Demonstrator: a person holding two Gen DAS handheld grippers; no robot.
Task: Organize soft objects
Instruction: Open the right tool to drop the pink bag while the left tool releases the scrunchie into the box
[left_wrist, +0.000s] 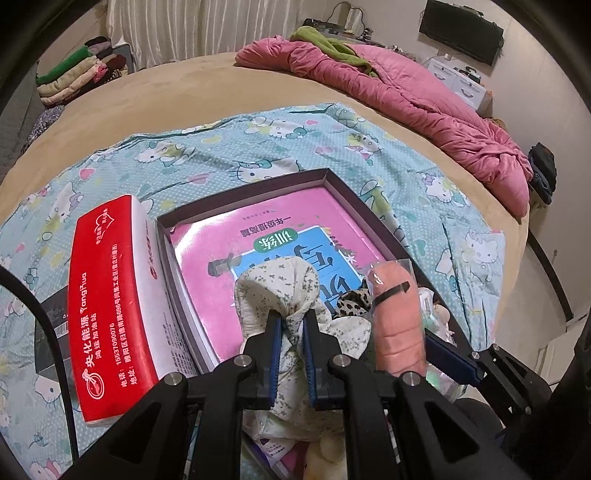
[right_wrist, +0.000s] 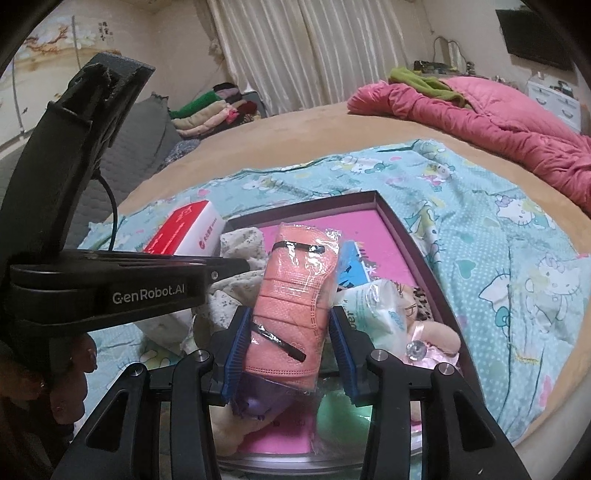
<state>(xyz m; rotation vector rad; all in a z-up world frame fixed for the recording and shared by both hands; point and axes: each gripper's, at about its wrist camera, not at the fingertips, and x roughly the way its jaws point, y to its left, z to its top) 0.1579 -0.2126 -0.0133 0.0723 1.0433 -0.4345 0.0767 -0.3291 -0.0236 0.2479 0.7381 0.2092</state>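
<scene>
Left gripper (left_wrist: 291, 325) pinches a cream floral-print cloth (left_wrist: 277, 284) over the dark shallow cardboard box (left_wrist: 325, 173) with its pink book (left_wrist: 229, 236). Right gripper (right_wrist: 291, 350) clamps a salmon-pink mask pack in clear plastic (right_wrist: 295, 288), at 3 o'clock of the cloth. Red-and-white tissue box (left_wrist: 110, 306) sits at 9 o'clock, touching the box wall.

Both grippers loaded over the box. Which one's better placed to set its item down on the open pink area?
Probably left. The left gripper, shut on the floral cloth, is right over bare pink book cover. The right gripper holds the wrapped pink mask pack above piled items.
</scene>
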